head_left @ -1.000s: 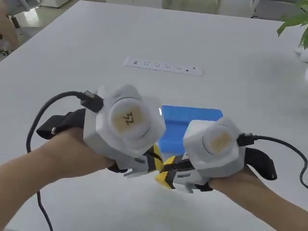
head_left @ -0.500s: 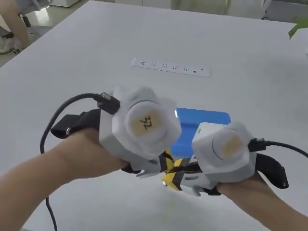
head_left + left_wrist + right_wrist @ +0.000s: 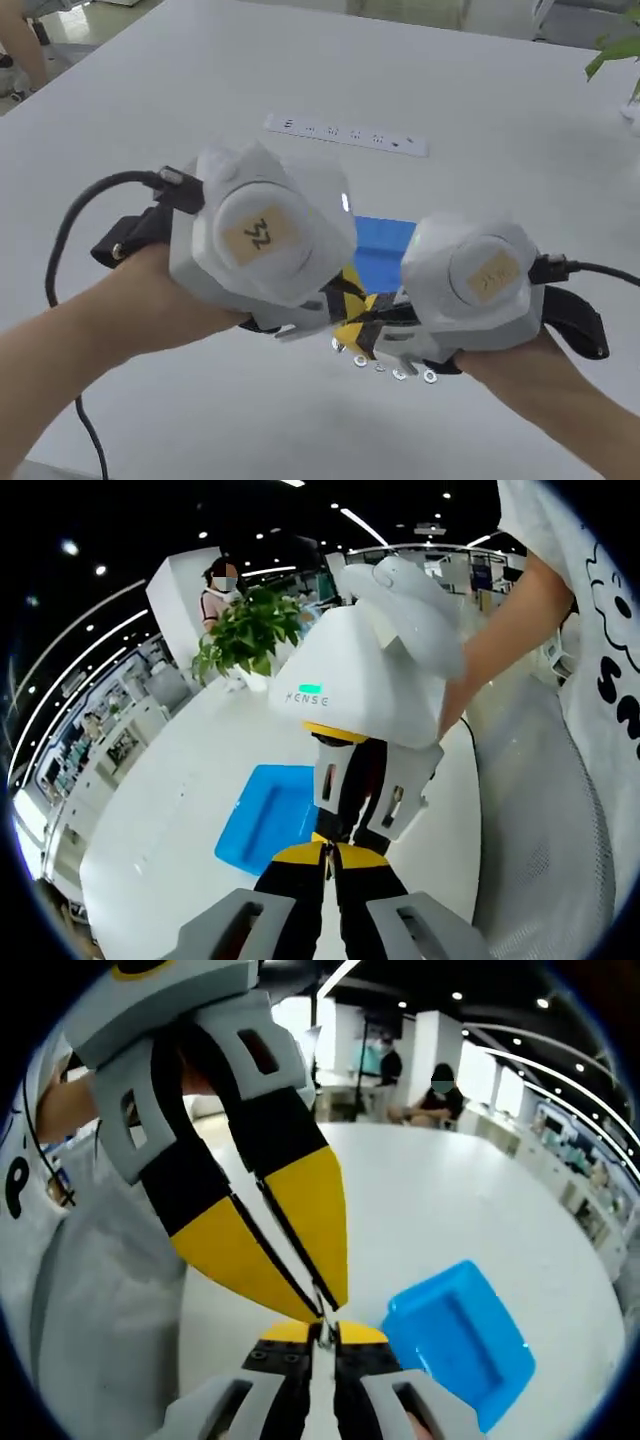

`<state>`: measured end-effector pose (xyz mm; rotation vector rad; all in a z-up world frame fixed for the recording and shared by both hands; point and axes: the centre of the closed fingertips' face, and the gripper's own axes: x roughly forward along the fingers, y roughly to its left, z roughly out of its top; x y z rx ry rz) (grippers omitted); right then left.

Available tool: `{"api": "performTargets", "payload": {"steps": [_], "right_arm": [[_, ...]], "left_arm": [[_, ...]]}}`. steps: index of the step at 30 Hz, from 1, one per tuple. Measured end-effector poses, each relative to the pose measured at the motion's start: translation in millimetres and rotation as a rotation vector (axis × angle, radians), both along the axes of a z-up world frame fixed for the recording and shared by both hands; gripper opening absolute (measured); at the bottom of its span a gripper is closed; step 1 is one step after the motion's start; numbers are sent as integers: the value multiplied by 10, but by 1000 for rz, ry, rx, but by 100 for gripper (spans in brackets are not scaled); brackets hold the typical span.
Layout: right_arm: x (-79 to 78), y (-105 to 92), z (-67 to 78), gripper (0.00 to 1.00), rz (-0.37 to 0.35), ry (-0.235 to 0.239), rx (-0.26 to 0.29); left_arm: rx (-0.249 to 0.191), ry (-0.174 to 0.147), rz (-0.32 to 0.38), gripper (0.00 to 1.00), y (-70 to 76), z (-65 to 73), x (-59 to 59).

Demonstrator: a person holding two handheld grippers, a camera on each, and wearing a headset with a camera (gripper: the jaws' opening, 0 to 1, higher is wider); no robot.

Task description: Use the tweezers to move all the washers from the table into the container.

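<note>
White table (image 3: pixel 500 120), matt and pale grey-white, carries every item. Two white-housed grippers meet tip to tip above its near edge in the head view. The left gripper (image 3: pixel 327 858) has its black-and-yellow jaws pressed together on the tweezers (image 3: pixel 285 1245), thin dark blades lying between the yellow tips. The right gripper (image 3: pixel 325 1334) has its jaws drawn in on the free end of the same blades. Each housing bears a round tan label with a dark zigzag mark. In the left gripper view the right gripper's housing shows grey lettering that reads roughly "XENSE", first letter uncertain, under a small green light. The person's white shirt (image 3: pixel 600 680) carries large black letters, cut off at the edge of the picture and not readable as a word. The blue container (image 3: pixel 380 245), a shallow rectangular tray, lies on the table just beyond the jaws. A white power strip (image 3: pixel 345 134) lies farther back. Several small metal washers (image 3: pixel 400 373) sit on the table below the right gripper, outside the container.
</note>
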<state>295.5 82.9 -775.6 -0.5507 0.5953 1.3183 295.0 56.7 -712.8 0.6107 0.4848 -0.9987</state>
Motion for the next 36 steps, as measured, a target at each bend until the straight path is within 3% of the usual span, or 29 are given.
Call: {"api": "performTargets", "payload": {"steps": [3, 4, 5, 7, 9, 12, 16, 20, 22, 25, 29, 30, 33, 36], "right_arm": [[78, 11, 139, 3, -15, -19, 31], [104, 16, 177, 3, -23, -18, 44], [139, 26, 232, 3, -33, -19, 63], [202, 31, 302, 3, -43, -32, 78], [248, 30, 330, 3, -51, -40, 80], [329, 14, 359, 3, -66, -57, 82], [482, -35, 381, 3, -117, -62, 100], [632, -42, 378, 3, -165, -25, 139], [699, -31, 348, 3, -179, -8, 145], [772, -12, 278, 4, -184, -10, 130], [840, 17, 123, 4, -188, -1, 106], [842, 34, 81, 4, -192, 22, 115], [873, 51, -25, 4, -201, 37, 106], [897, 65, -145, 4, -206, 41, 86]], "left_arm": [[-33, -35, 45, 1, 5, 106, 64], [-29, -43, 65, 4, 25, 112, 85], [-21, -72, 90, 8, 65, 108, 143], [-38, -69, 98, 15, 90, 109, 147], [-127, -72, 147, 18, 125, 175, 208], [-192, -72, 203, 31, 170, 235, 242], [-232, -83, 304, 44, 349, 246, 260], [-255, -65, 444, 56, 564, 160, 244], [-276, -40, 502, 66, 621, 95, 206], [-278, -39, 555, 74, 708, 34, 160], [-281, -84, 668, 95, 861, 23, 161], [-282, -76, 660, 99, 853, 6, 145], [-270, -104, 715, 99, 962, 2, 144], [-274, -94, 729, 99, 983, -31, 100]]}}
